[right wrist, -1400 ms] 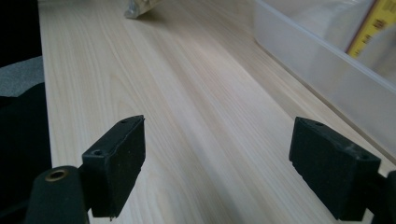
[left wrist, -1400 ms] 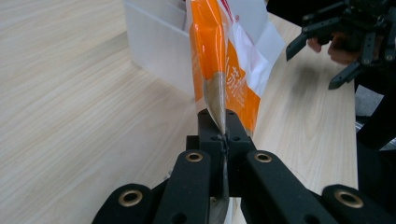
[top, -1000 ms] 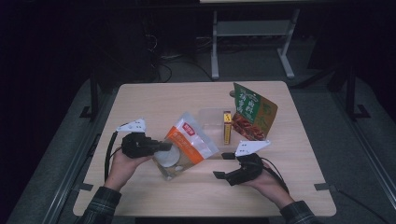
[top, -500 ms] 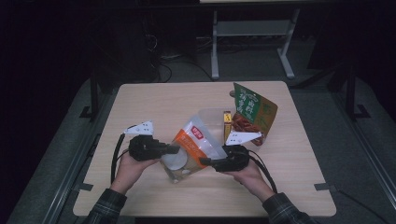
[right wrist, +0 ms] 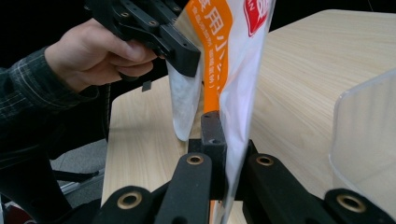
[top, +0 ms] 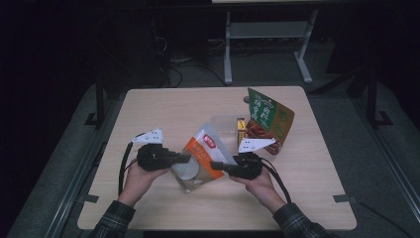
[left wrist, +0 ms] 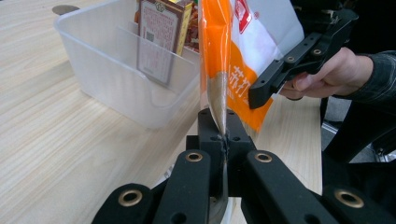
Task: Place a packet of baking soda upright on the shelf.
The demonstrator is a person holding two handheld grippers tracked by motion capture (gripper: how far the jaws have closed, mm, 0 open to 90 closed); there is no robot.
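The orange-and-white plastic pouch with a clear lower window [top: 200, 158] is held up off the light wooden table [top: 163, 111], between the two hand-held grippers. In the high view it sits near the front centre of the table, tilted, with its top corner pointing toward the far side.

The left gripper [top: 187, 158] is clamped on the pouch's left edge. In the left gripper view its two black jaws stand together with the thin seam of the pouch [left wrist: 219, 79] pinched between them.

The right gripper [top: 214, 165] has just been closing and is now clamped on the opposite edge of the pouch. In the right gripper view the jaws stand together with the pouch film [right wrist: 233, 84] caught between them. The left hand [right wrist: 98, 51] shows beyond, holding its gripper at the far edge of the pouch.

A clear plastic rectangular bin [left wrist: 107, 79] stands on the table just behind the pouch. A small yellow-and-red carton [top: 240, 128] stands upright inside it. A green-and-red printed snack bag [top: 270, 119] stands tilted just beside the bin on its right.
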